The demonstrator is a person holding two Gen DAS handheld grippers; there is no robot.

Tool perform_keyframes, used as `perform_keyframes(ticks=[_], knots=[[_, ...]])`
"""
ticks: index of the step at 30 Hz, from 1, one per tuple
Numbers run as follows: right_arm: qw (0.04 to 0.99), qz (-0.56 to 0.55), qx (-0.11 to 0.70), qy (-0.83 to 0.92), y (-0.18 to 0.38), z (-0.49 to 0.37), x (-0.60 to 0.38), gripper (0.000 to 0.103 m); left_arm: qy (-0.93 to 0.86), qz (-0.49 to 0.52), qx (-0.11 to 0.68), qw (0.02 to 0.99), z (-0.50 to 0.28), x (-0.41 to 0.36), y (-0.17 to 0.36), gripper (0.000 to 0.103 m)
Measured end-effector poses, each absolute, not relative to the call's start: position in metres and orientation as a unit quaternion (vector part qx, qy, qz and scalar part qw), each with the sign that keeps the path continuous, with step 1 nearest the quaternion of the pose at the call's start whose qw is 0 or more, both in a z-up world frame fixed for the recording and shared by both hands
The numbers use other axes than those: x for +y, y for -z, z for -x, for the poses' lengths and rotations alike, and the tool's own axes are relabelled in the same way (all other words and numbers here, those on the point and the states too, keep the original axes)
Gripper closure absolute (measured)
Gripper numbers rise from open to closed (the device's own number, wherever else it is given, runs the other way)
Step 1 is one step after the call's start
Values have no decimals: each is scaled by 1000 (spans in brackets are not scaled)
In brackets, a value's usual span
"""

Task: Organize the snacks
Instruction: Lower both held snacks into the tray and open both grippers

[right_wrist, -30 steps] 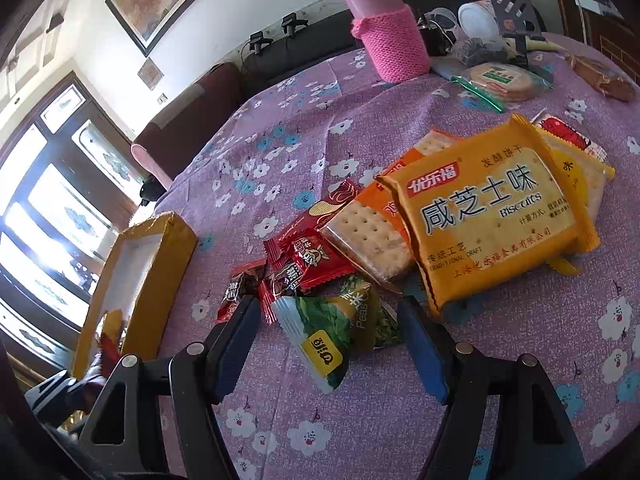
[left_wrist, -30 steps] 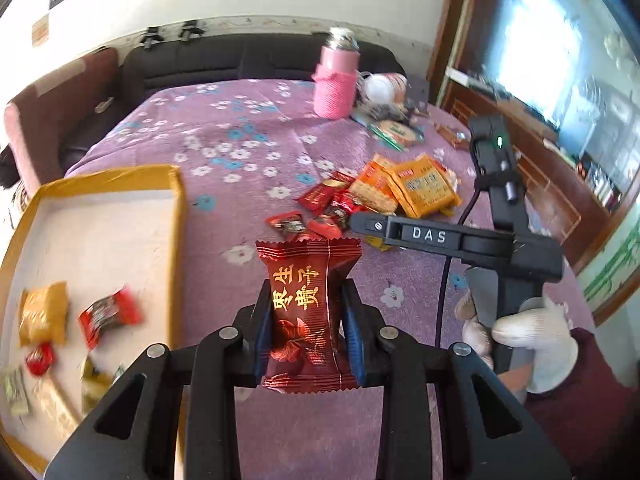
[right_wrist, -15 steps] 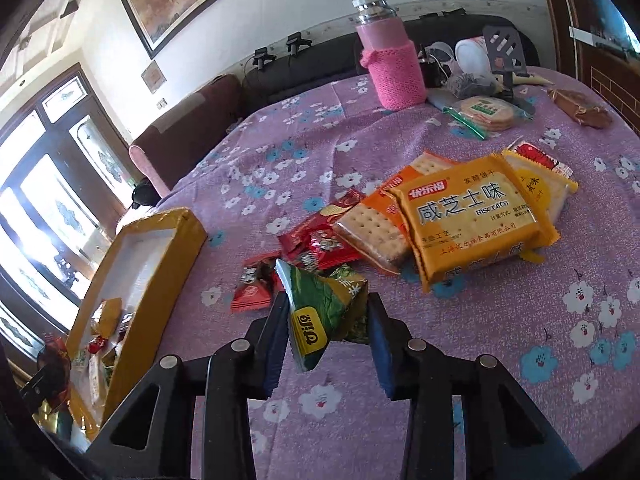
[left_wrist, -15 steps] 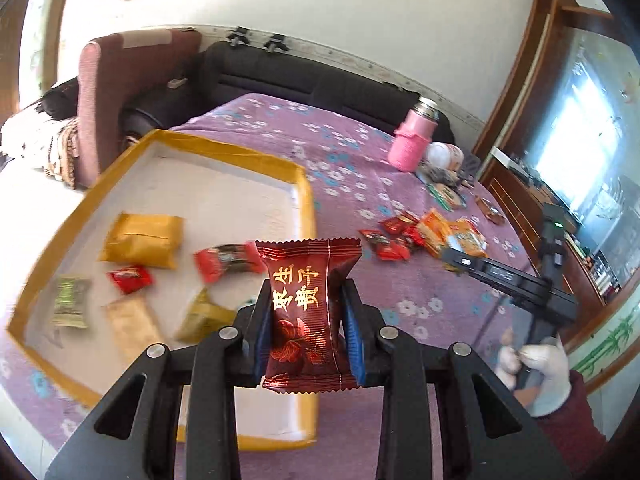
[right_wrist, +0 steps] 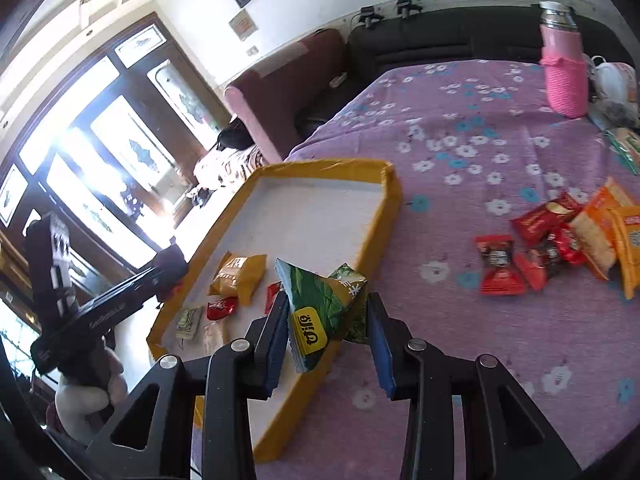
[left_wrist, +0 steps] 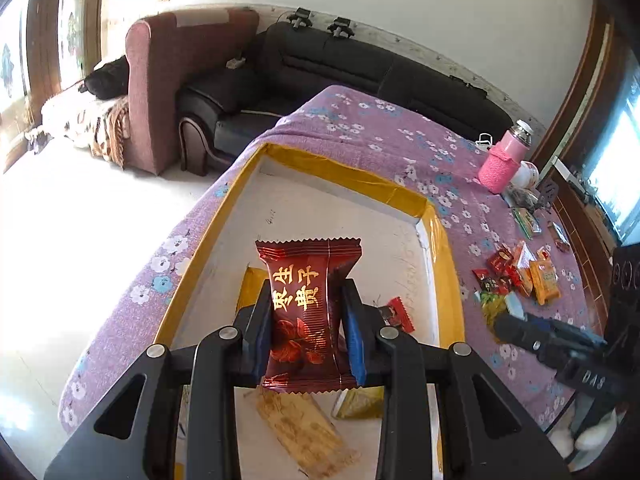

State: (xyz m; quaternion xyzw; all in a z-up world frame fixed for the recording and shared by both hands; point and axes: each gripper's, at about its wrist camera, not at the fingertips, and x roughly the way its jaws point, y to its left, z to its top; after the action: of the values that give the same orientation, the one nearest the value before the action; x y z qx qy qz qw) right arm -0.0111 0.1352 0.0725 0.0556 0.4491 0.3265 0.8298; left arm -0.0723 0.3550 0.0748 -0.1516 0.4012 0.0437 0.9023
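Blue pads of the left gripper are clamped on a dark red candy packet, which is held upright above the white floor of the yellow-rimmed tray; a second ago it was held over the purple flowered cloth, with the tray off to the left. The right gripper is closed on a green peanut packet, which a second ago lay on the cloth between wide-open fingers and is now carried over the tray's near rim. A yellow packet and small red candies lie in the tray. Red and orange snacks are left well apart on the cloth, with a pink bottle beyond.
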Motion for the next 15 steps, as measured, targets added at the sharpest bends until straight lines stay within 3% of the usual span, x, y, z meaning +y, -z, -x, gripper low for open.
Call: perform_keyframes(ticks=[7, 11, 15], knots=[[820, -13, 472, -323, -46, -9, 198, 66, -40, 193, 426, 883, 34, 384, -46, 74], [820, -2, 477, -316, -36, -21, 214, 57, -32, 204, 425, 881, 29, 389, -47, 74], [823, -18, 471, -317, -38, -19, 210, 53, -29, 216, 413, 884, 35, 393, -55, 63]])
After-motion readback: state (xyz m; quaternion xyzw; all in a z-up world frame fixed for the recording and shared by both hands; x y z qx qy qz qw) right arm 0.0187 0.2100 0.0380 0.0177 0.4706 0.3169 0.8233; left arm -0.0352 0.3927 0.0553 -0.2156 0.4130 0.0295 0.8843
